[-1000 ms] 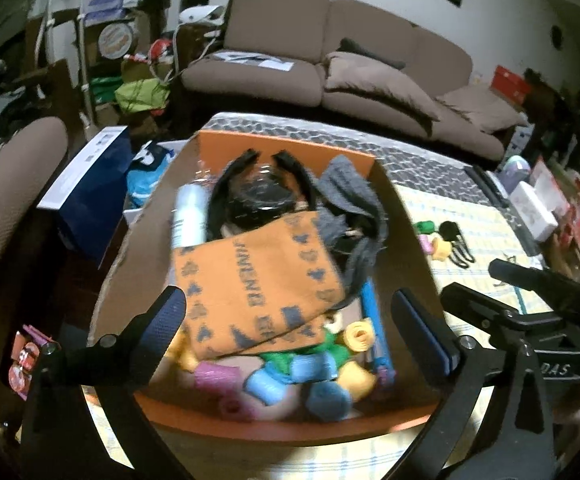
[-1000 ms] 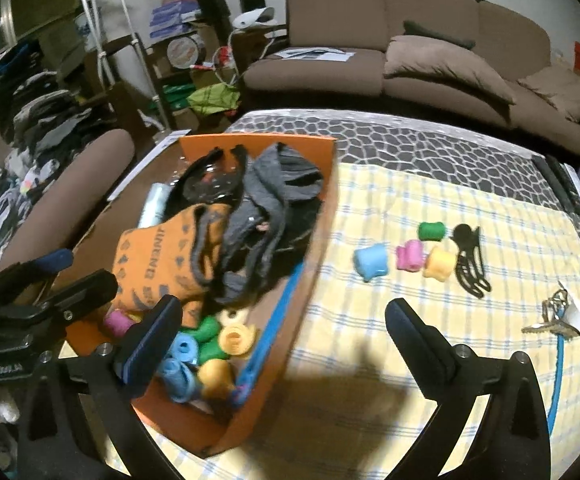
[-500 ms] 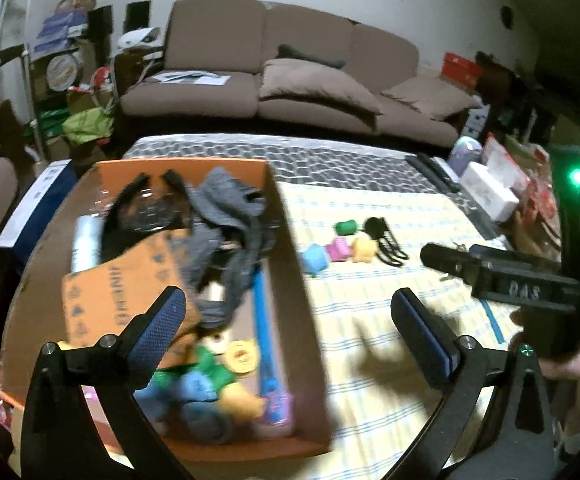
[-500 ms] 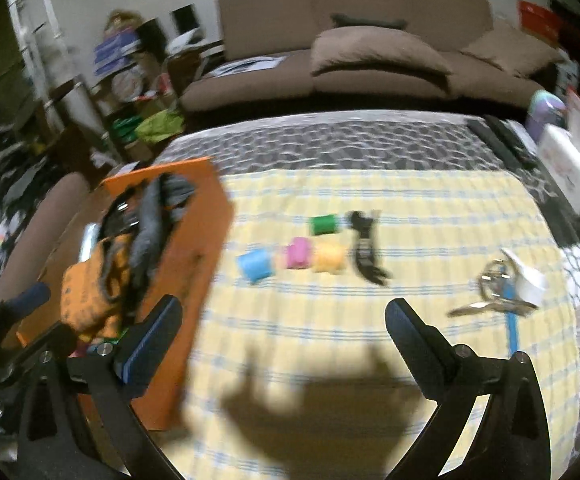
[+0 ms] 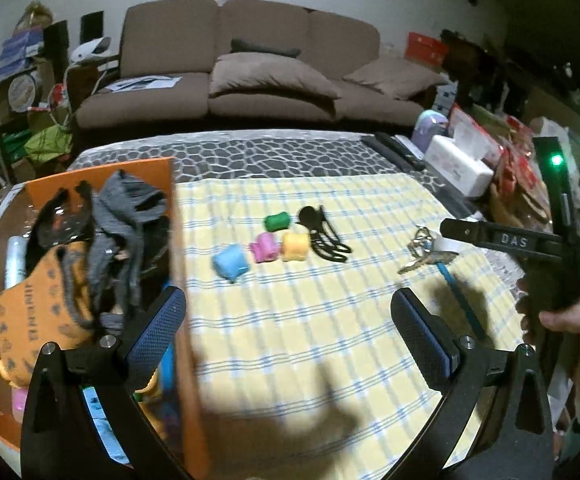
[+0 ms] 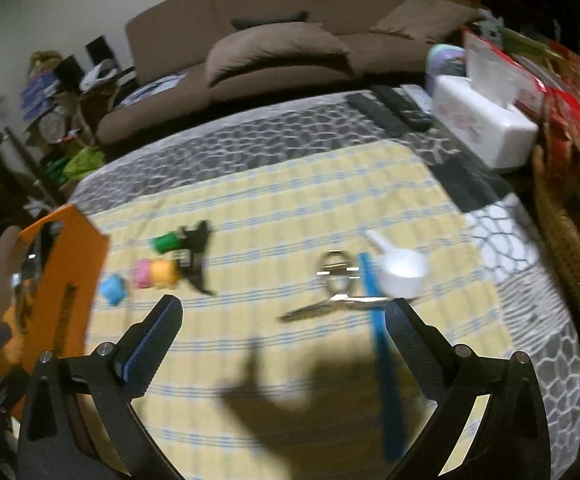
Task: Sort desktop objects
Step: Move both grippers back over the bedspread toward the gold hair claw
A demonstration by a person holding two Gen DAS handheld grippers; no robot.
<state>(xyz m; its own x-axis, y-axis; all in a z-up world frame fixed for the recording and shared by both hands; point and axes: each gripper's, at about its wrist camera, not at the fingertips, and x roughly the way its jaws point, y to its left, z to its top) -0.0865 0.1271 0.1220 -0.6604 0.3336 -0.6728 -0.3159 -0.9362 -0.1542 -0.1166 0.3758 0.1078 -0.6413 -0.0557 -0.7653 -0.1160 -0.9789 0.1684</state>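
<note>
An orange box at the left holds grey cloth, an orange sock and small rollers. On the yellow checked cloth lie a blue roller, a pink roller, a yellow roller, a green roller and a black hair clip. Keys on a blue strap and a white scoop lie further right. My left gripper is open and empty above the cloth by the box wall. My right gripper is open, empty, just short of the keys.
A white tissue box and remote controls sit at the table's far right. A woven basket and red packets crowd the right edge. A brown sofa stands behind. A hand holds the right gripper's handle.
Both grippers have swung right, away from the orange box and over the checked cloth. The right one now faces the keys and scoop. Both stayed open and empty.
</note>
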